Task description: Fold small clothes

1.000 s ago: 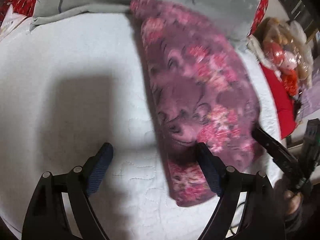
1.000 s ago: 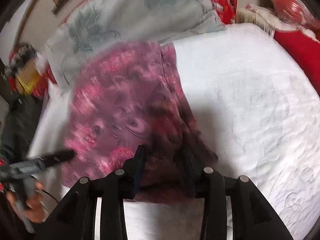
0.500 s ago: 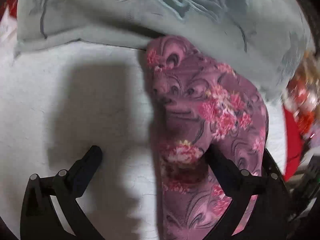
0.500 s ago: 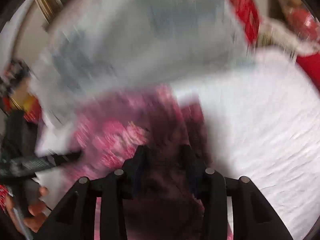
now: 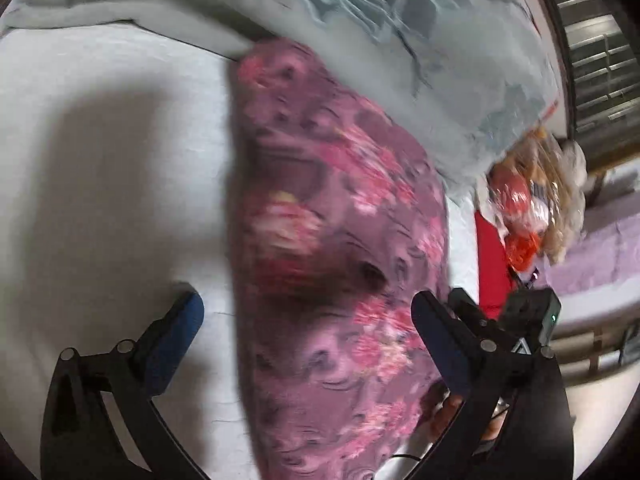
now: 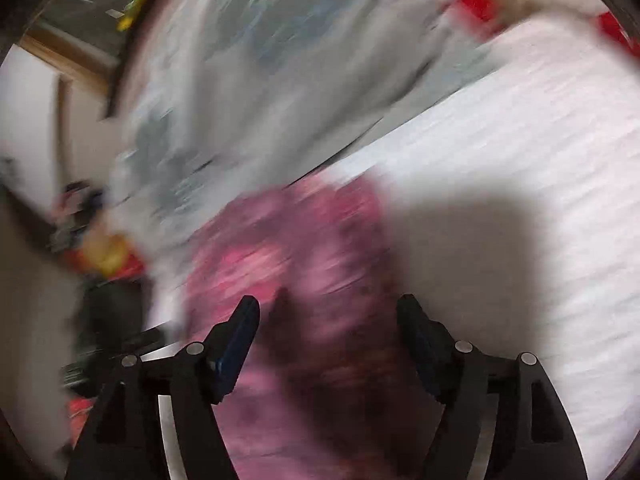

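The floral garment lies on the white bed, its far end touching the grey pillow. Both the left gripper and right gripper (blurred view) hover spread apart over it, holding nothing.

Purple garment with seemingly pink florals; white bedspread.

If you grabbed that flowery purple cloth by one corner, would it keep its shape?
Probably not. The purple floral garment lies in soft rounded folds on the white quilt, so it would likely droop. Its fuzzy-looking surface suggests it would grip rather than slip, and seems light.
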A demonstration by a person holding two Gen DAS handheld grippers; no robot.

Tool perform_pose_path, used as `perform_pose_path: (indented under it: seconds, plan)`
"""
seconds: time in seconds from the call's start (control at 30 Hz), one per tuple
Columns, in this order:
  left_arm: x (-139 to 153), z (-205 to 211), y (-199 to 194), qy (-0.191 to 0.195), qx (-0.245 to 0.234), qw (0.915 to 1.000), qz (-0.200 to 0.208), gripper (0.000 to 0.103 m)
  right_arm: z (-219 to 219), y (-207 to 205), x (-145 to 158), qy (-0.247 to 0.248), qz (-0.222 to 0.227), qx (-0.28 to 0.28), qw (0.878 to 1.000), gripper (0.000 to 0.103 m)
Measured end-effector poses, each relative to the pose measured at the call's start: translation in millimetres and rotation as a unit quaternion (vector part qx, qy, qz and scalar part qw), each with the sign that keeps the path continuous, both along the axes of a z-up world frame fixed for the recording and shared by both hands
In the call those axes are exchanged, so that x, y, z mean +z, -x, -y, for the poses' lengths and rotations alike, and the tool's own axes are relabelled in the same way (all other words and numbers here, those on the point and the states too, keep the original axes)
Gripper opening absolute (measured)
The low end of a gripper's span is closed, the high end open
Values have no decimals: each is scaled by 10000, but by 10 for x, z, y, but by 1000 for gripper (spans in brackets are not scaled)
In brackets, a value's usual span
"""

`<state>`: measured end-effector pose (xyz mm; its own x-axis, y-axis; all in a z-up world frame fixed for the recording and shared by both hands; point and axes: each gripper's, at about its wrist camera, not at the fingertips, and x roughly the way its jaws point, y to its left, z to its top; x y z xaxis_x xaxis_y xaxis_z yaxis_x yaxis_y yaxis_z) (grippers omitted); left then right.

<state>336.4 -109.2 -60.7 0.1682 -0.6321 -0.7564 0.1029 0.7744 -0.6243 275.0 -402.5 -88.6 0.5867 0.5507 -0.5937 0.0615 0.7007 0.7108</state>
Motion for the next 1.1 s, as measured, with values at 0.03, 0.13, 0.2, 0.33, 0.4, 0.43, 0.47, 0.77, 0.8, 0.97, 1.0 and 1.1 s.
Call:
perform_pose_path:
  seconds: [0.03, 0.13, 0.2, 0.33, 0.4, 0.43, 0.47, 0.77, 0.8, 0.97, 1.0, 1.1]
  plan:
    - [-26, 22, -7, 177, -17, 9997, -141, 103, -34, -18, 28, 165, 22, 17, 9999, 80]
    - [-81, -22, 107, 303, 195, 9990, -263, 85, -22, -67, 24, 219, -121, -153, 9996, 73]
    - [-122, -49, 108, 177, 303, 9982, -477, 45, -19, -19, 2, 407, -196, -277, 9986, 36]
    - [-63, -175, 174, 225, 385, 9981, -420, 26, -170, 129, 195, 836, 119, -315, 9959, 24]
    - [24, -218, 259, 194, 426, 9981, -392, 25, -239, 175, 348, 924, 279, -312, 9948, 23]
    - [57, -235, 298, 172, 436, 9982, -377, 25, -287, 215, 423, 906, 351, -306, 9948, 23]
    - [108, -278, 361, 157, 449, 9983, -344, 25, -330, 278, 504, 884, 427, -277, 9948, 23]
    - [677, -844, 856, -31, 639, 9978, 166, 24, -835, 733, 750, 231, 559, 75, 9981, 23]
    - [733, -881, 913, -93, 640, 9976, 237, 24, -899, 791, 763, 126, 568, 114, 9982, 23]
    - [785, -1142, 1128, -360, 757, 9957, 398, 25, -1272, 915, 750, -64, 521, 305, 9982, 23]
    - [732, -1201, 1141, -392, 803, 9954, 344, 25, -1315, 936, 729, -51, 485, 321, 9983, 23]
    - [490, -1337, 1149, -499, 911, 9945, 106, 25, -1477, 938, 596, 20, 309, 350, 9989, 23]
